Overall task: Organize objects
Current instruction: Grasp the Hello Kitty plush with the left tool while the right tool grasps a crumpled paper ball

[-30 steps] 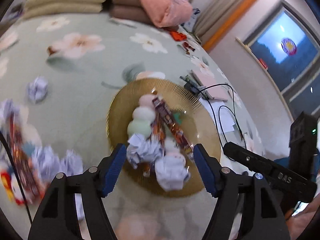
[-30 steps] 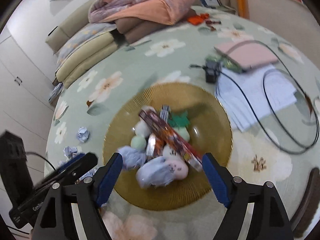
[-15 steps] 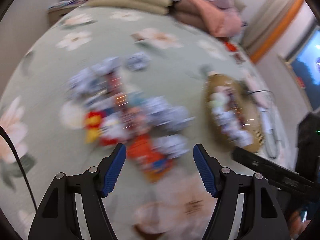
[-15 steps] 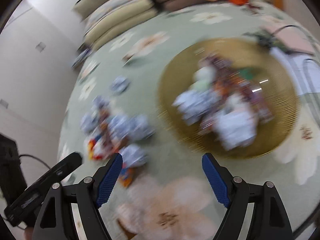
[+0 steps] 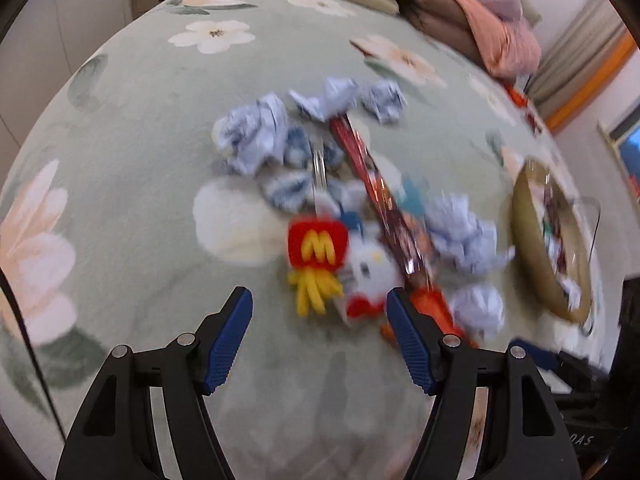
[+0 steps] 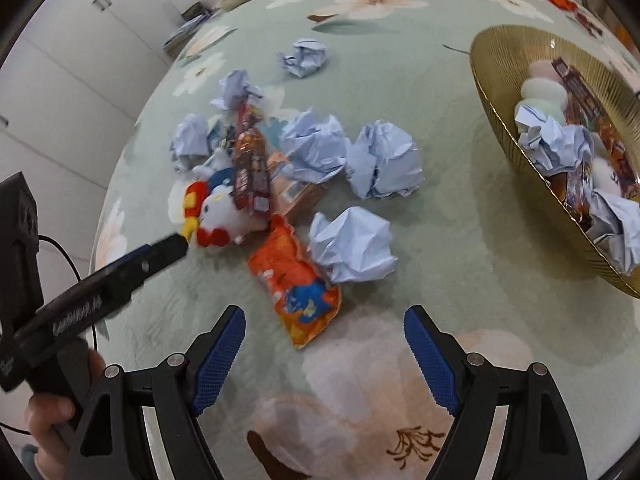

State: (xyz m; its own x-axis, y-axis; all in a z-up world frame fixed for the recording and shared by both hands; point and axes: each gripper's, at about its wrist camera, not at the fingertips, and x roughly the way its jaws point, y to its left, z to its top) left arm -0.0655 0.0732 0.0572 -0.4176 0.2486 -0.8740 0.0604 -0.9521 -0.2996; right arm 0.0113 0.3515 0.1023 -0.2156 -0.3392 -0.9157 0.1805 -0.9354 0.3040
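Observation:
A loose pile lies on the green flowered bedspread: several crumpled blue paper balls (image 6: 352, 244), an orange snack packet (image 6: 298, 286), a long red snack wrapper (image 6: 250, 168) and a white plush toy with a red fries piece (image 6: 220, 212). The pile also shows, blurred, in the left wrist view, with the plush (image 5: 320, 256) just ahead of my left gripper (image 5: 320, 340), which is open and empty. My right gripper (image 6: 325, 356) is open and empty, just short of the orange packet. A gold bowl (image 6: 492, 92) at the right holds paper balls, wrappers and soft round toys.
Folded pillows and a pink blanket (image 5: 496, 28) lie at the far end of the bed. White cupboards (image 6: 68, 52) stand at the left. The left tool's body (image 6: 104, 280) reaches in from the left of the right wrist view.
Both grippers have swung left, away from the gold bowl, and now face the loose pile on the bedspread. Both stayed open and empty.

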